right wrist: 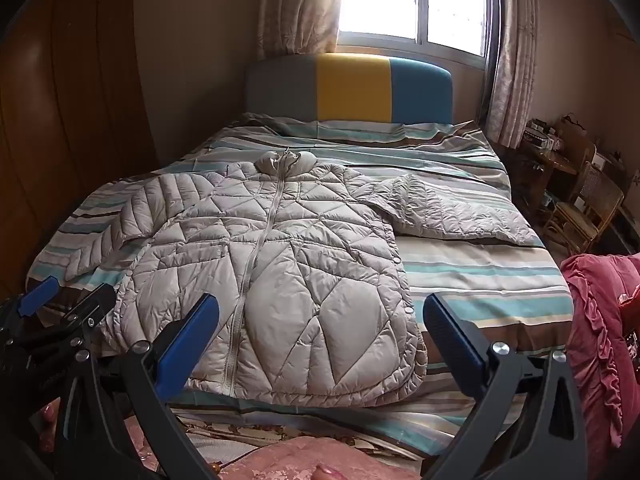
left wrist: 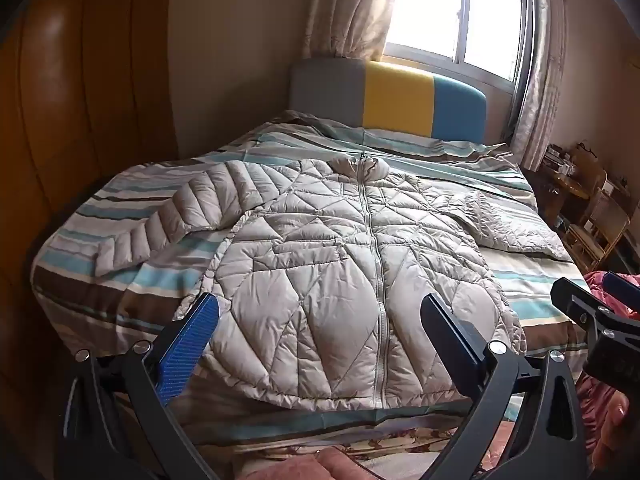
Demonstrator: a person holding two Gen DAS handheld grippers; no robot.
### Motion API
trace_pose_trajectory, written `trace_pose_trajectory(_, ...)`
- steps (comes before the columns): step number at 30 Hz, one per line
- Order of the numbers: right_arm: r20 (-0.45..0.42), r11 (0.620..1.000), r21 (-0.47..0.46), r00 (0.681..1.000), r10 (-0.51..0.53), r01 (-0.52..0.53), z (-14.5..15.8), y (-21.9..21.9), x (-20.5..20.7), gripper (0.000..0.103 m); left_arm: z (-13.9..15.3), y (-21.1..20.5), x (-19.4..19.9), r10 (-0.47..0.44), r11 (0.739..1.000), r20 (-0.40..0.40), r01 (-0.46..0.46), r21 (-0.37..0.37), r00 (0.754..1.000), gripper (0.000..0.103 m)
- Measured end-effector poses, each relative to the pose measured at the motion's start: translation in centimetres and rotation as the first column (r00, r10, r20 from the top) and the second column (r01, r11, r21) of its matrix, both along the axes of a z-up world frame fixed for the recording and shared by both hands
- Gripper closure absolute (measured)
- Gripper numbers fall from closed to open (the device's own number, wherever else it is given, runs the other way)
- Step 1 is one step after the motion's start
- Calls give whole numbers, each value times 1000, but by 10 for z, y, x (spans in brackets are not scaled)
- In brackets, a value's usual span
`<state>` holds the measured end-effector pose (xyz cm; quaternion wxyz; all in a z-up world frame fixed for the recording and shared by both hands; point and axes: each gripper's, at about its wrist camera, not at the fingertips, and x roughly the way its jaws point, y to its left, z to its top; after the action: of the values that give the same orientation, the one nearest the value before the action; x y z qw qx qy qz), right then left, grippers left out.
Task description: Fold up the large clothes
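A grey quilted jacket (left wrist: 340, 236) lay flat on the bed (left wrist: 520, 280), front side up, with its zipper closed up to the collar. The collar pointed toward the headboard (left wrist: 388, 96) and the hem was near the foot edge of the bed. Both sleeves were spread out to the sides, each one resting on the cover.

The bed carried a striped cover in brown, light blue, cream and grey. The headboard was padded, in three blocks: grey, yellow and blue. Behind it was a bright window (right wrist: 416, 0) with patterned curtains (right wrist: 300, 4) on both sides. A dark wooden wardrobe (left wrist: 60, 120) stood beside the bed on one side. On the other side, wooden chairs (right wrist: 588, 208) and a small cluttered wooden stand were by the wall, and a red ruffled fabric (right wrist: 596, 320) lay near the bed corner.

The left gripper (left wrist: 320, 320) hung above the hem of the jacket, jaws spread wide with nothing between them. The right gripper (right wrist: 320, 320) was also over the hem, near the jacket's side edge, jaws equally wide and holding nothing.
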<state>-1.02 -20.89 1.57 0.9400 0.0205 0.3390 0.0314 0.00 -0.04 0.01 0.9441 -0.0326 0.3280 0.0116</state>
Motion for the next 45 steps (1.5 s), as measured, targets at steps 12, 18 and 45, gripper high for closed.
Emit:
trace_pose_trajectory(12,-8,1000,1,1000,-2,2,-2,1,2,2,0,0,0,5,1000,1,-5,-2,1000,3)
trace_pose_trajectory(18,-12,1000,4,1000,-1,1,-3,-1,2,2,0,0,0,6,1000,0,-6,-4,1000,3)
trace_pose_trajectory(45,-39,1000,23,999,1,-1,-11,-3,5,2,-9,0,0,7,1000,-9,-7,-9,1000,3)
